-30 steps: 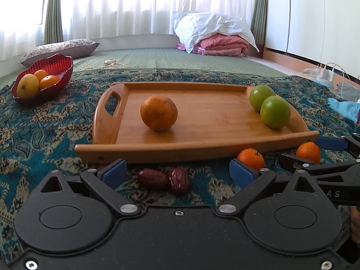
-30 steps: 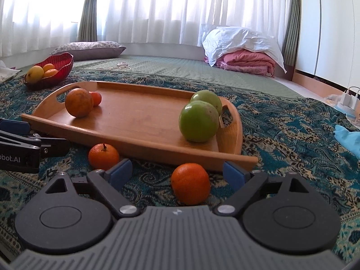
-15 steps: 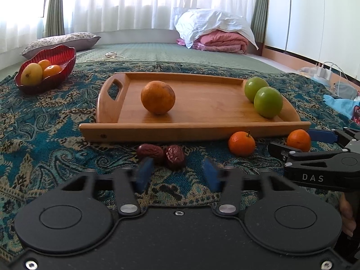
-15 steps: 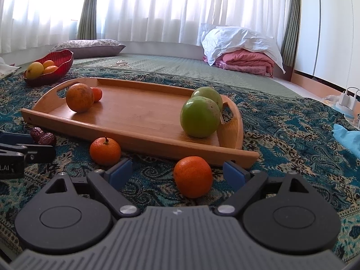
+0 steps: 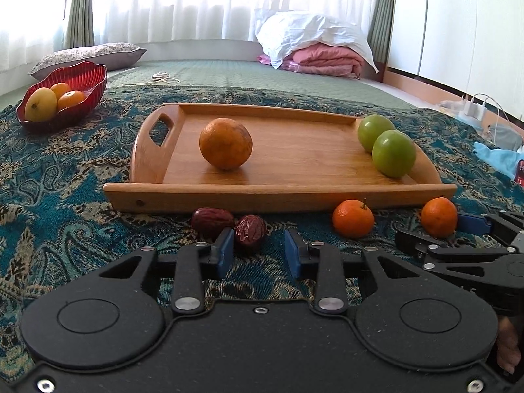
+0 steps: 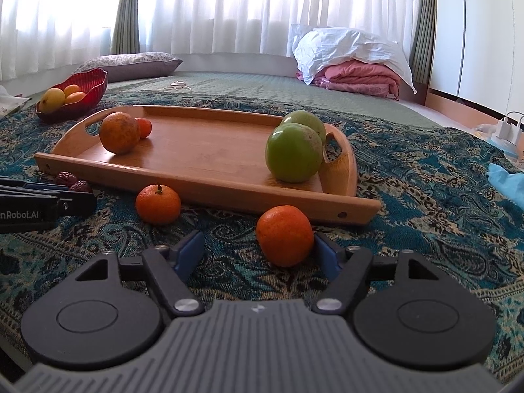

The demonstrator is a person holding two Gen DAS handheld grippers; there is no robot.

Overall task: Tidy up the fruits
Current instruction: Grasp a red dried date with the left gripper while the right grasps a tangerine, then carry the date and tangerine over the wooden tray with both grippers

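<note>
white lettering reading "nrobot.ai" runs along the black side of the left hand-held gripper (image 6: 70,201) at the left edge of the right wrist view; its start is cut off by the frame. in the left wrist view, the right hand-held gripper (image 5: 439,232) bears faint letters, with only an "s" legible.

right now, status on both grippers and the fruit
Left gripper open, dark red date at its tips. Right gripper open around small orange tangerine. Wooden tray ahead, nothing blocking.

left gripper (image 5: 258,252) narrowed, now at dates (image 5: 250,232), right gripper (image 6: 258,255) nearer tangerine (image 6: 284,235)
</note>
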